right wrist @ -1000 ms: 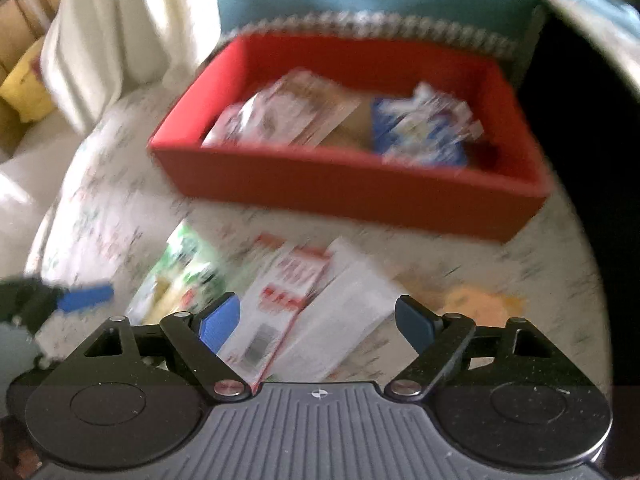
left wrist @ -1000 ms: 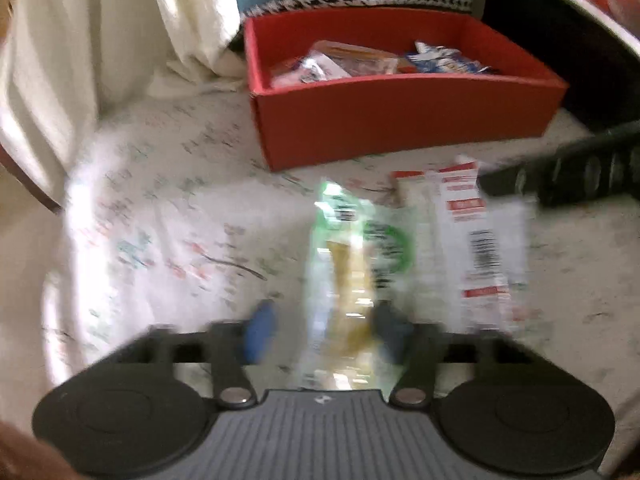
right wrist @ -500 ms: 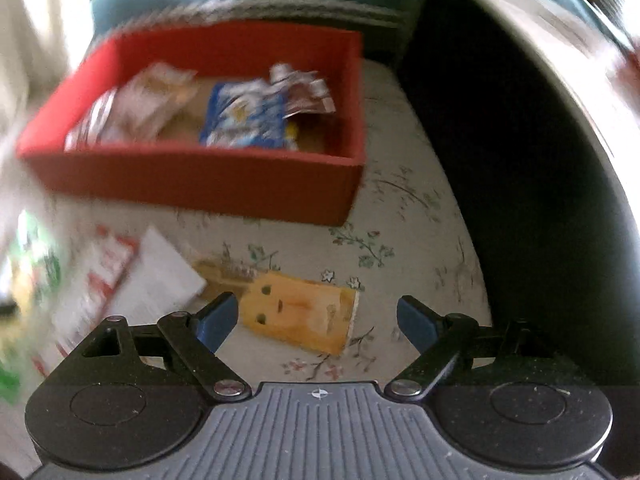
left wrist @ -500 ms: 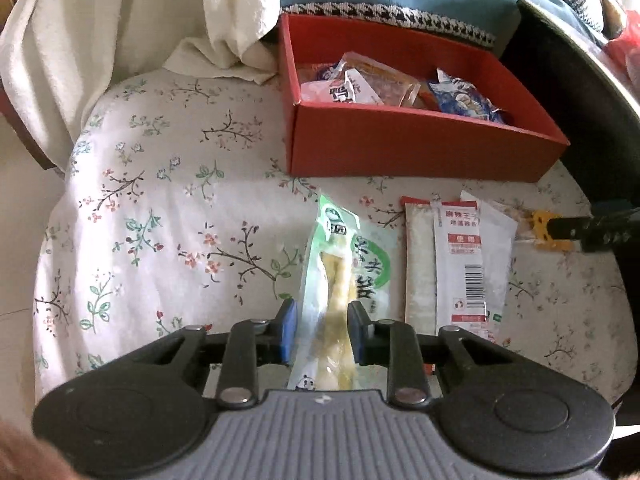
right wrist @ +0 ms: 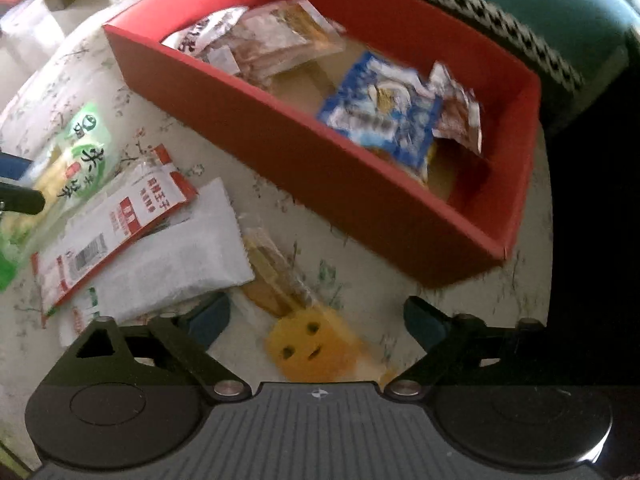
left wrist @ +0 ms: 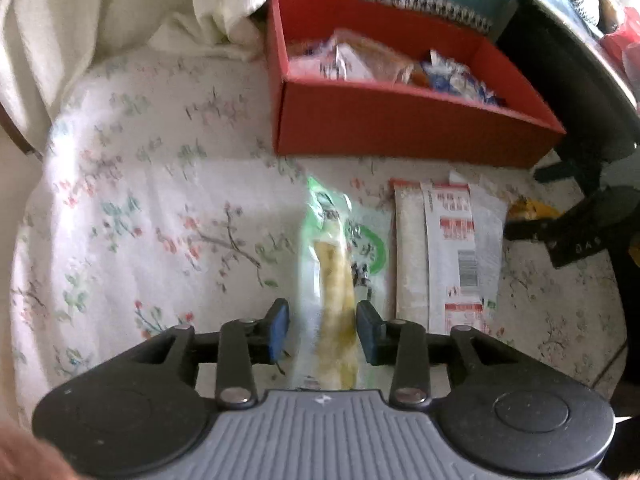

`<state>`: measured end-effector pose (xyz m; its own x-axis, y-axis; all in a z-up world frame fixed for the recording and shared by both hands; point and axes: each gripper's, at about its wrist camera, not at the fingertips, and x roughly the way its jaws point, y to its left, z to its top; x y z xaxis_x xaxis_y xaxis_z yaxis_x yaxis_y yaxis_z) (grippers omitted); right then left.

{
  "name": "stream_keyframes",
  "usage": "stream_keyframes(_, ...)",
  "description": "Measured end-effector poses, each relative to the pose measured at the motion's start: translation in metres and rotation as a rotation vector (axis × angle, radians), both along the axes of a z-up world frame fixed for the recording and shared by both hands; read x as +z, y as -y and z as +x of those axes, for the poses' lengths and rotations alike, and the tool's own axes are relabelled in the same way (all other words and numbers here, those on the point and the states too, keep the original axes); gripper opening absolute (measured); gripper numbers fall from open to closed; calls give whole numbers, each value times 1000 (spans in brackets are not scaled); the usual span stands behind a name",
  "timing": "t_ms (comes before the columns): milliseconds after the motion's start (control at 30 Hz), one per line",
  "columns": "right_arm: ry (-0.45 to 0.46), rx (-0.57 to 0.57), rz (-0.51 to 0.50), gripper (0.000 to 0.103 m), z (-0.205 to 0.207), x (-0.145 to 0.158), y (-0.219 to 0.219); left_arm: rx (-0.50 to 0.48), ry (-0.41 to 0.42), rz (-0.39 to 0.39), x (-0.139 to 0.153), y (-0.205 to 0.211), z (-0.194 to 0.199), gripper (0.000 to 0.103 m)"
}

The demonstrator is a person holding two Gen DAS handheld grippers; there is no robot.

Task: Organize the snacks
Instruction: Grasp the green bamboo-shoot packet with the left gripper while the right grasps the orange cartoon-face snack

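- Left wrist view: the left gripper [left wrist: 323, 330] sits low in the centre of the frame, its blue pads closed about as tight as they go on the near end of the green snack packet [left wrist: 334, 276]. The packet runs up the frame from between the pads. Gripped by its narrow end, it can probably be lifted lengthways and carried to the box.
- At upper centre stands one red box [left wrist: 400, 128], open-topped, with packets already inside it. It looks like the collecting place for the snacks.
- Just right of the green packet lie two flat white packets with red print [left wrist: 448, 248], overlapping. At the right edge the right gripper reaches in dark, over a sliver of yellow.
- Everything rests on a floral cloth [left wrist: 140, 220].
- Right wrist view: the right gripper [right wrist: 316, 320] is at lower centre, its jaws opening wide and holding nothing. The yellow face packet [right wrist: 312, 350] lies on the cloth between them, untouched. I judge that the jaws are spreading to straddle it.
- The red box fills the upper right of the frame. About four packets show inside; the exact count is unclear.
- Four loose packets lie outside the box: one green, two white, one yellow.
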<state>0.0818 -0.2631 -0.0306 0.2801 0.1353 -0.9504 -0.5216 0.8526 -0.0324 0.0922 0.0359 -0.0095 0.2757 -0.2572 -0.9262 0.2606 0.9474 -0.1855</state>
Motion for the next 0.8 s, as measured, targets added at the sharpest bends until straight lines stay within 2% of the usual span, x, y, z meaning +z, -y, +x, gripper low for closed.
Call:
stream_keyframes(167,15,-83,-7,92,-17,1,1,-42,24,47,-1,9,-4,35)
stream_keyframes(267,14,-127,-19,83,-37,5,0,-45,27,54,-1,10,-5,35)
stream_keyframes(400,-23,-161,6,53,-55,11,-2,-46,35,61,-1,11,-6,37)
stream_keyframes(433,-27,-164,7,50,-59,11,-3,-44,34,62,-1,10,-7,37)
stream_keyframes(533,-22,-177,-16,51,-67,13,-6,-35,29,58,0,7,-7,39)
stream_keyframes(667,6,-243,5,57,-55,14,-4,-28,18,30,0,3,-5,42)
stream_keyframes(733,13,-257,-19,72,-50,9,-8,-48,19,29,-2,5,-6,49)
stream_keyframes(800,12,-260,-7,69,-50,8,-10,-91,28,42,-3,11,-11,74)
